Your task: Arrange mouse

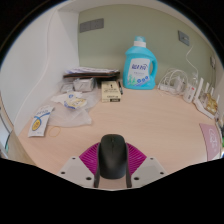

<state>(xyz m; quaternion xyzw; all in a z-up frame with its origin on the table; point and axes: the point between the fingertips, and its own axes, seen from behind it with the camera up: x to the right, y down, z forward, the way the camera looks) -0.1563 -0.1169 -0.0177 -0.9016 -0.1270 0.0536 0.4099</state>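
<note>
My tool (111, 172) grips the dark rounded plastic mouse (111, 153) between both pads, above the pale wooden bench (150, 120); pickup done, placing remains.

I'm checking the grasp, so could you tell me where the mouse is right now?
In the gripper view, the black mouse sits between the gripper fingers' pink pads on the wooden desk, well short of the blue detergent bottle.

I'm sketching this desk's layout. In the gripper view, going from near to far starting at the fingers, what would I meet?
Hand-held gripper with the black mouse between its fingers → bare wooden desk → small box → blue detergent bottle → wall outlet.
</note>
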